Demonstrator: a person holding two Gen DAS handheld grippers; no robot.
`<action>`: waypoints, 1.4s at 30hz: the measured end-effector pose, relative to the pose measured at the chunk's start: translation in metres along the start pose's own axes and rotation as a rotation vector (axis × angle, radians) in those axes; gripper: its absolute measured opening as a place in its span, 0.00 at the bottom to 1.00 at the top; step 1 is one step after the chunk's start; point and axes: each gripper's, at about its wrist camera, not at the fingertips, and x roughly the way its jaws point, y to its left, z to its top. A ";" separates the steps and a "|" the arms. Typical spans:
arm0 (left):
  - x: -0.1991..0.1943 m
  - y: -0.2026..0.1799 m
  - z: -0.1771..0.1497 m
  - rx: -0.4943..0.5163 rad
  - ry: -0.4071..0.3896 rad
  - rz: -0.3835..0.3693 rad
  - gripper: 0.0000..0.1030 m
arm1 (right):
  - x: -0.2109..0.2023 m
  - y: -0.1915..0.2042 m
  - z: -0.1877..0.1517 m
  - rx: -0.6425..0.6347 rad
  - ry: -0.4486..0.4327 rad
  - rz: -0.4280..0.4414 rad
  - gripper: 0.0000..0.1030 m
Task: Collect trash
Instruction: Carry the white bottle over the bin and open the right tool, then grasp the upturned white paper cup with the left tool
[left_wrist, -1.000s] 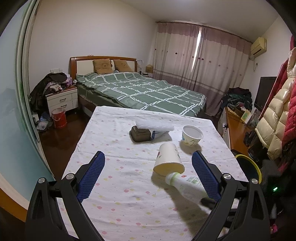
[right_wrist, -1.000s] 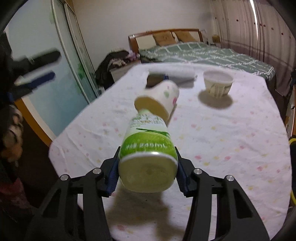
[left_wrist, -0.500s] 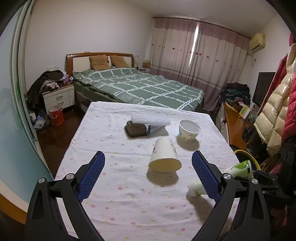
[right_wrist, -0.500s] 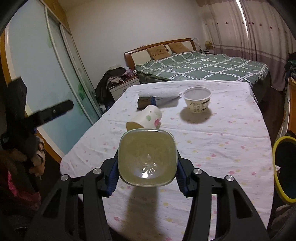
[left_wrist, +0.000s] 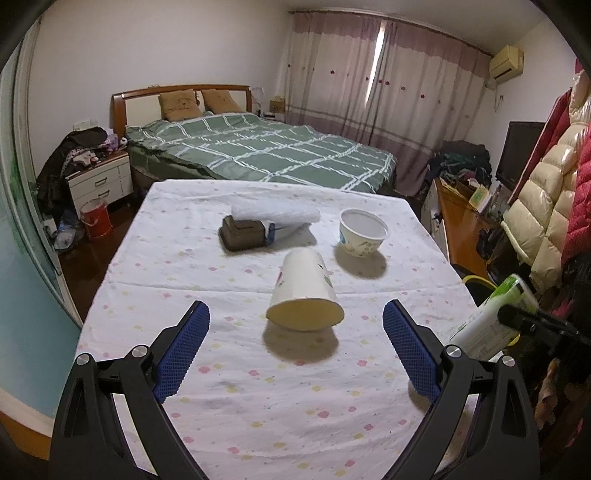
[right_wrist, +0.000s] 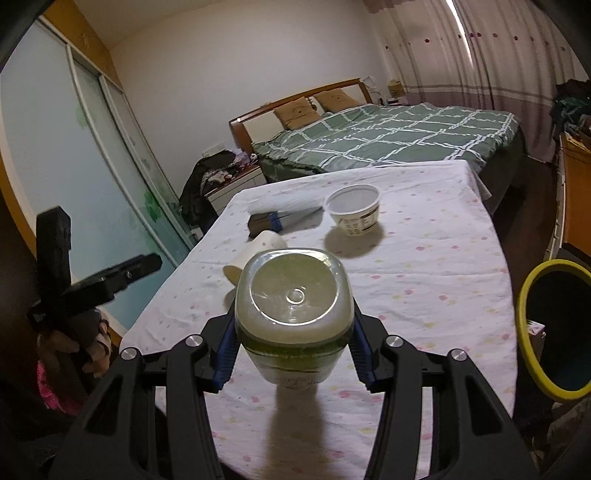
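A bed (left_wrist: 258, 151) with a green checked cover and a wooden headboard is seen beyond the table (left_wrist: 177, 266), which is covered by a white cloth dotted in pink and yellow. Two brown pillows (left_wrist: 195, 103) are propped against the headboard. A white nightstand (left_wrist: 99, 182) piled with dark clothes is placed beside the bed, and a red bucket (left_wrist: 96, 218) is set on the floor near it. Long pinkish curtains (left_wrist: 384, 85) are drawn across the far wall, with an air conditioner (left_wrist: 505, 66) mounted high beside them. Puffy coats (left_wrist: 546, 206) are hung along the right side, near a dark television (left_wrist: 517, 151).
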 end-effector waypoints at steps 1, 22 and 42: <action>0.004 -0.002 0.001 0.003 0.006 -0.001 0.91 | -0.002 -0.003 0.001 0.005 -0.002 0.001 0.48; 0.076 -0.029 0.019 0.022 0.091 -0.016 0.91 | -0.086 -0.194 0.014 0.295 -0.145 -0.596 0.48; 0.136 -0.028 0.027 0.026 0.172 0.058 0.91 | -0.049 -0.226 -0.016 0.348 -0.004 -0.607 0.70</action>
